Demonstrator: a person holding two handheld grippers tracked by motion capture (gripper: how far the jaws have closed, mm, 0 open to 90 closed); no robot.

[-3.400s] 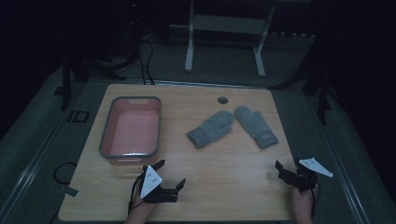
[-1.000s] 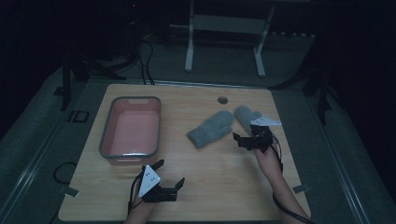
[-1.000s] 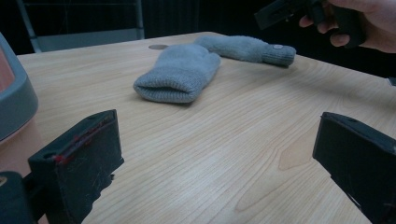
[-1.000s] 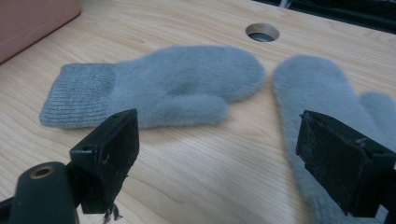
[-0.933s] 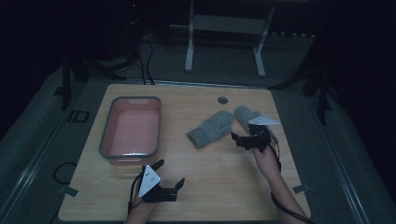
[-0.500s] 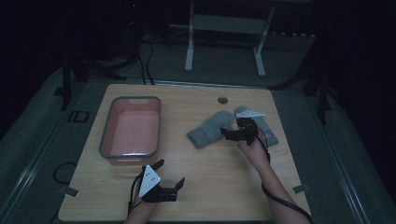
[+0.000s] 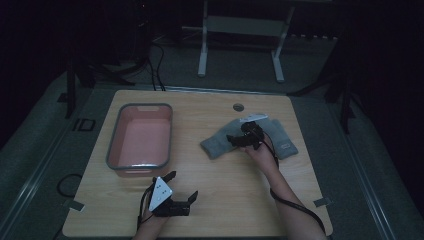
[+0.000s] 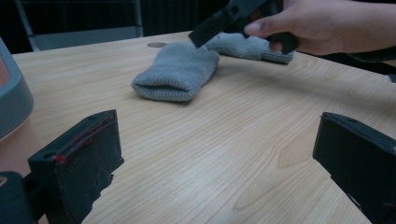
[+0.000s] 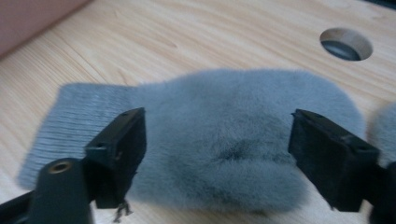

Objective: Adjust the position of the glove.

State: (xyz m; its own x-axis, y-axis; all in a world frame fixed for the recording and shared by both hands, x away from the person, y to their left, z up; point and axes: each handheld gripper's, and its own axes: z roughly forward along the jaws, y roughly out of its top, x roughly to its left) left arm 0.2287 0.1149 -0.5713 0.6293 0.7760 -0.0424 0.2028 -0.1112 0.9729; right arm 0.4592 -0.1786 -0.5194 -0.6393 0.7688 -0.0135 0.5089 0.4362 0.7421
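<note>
Two grey fuzzy mittens lie side by side on the wooden table, the left mitten (image 7: 220, 141) (image 8: 177, 74) (image 9: 233, 107) with its ribbed cuff toward the tray, the right mitten (image 7: 282, 140) (image 8: 247, 46) beside it. My right gripper (image 7: 236, 141) (image 9: 217, 149) (image 8: 219, 21) is low over the left mitten, open, one jaw on each side of its body. The jaws have just been closing a little, and the pads do not press on the fleece. My left gripper (image 7: 175, 197) (image 8: 215, 154) rests near the table's front edge, open with nothing between its jaws.
A pink tray with a grey rim (image 7: 117, 145) (image 8: 11, 98) stands at the left of the table (image 7: 210, 185). A round cable hole (image 7: 238, 107) (image 9: 345, 44) sits near the far edge. Beyond the table, a white stand (image 7: 240, 25) is on the dark floor.
My right gripper has moved left from over the right mitten to the left mitten and sunk slightly. The left gripper has stayed put.
</note>
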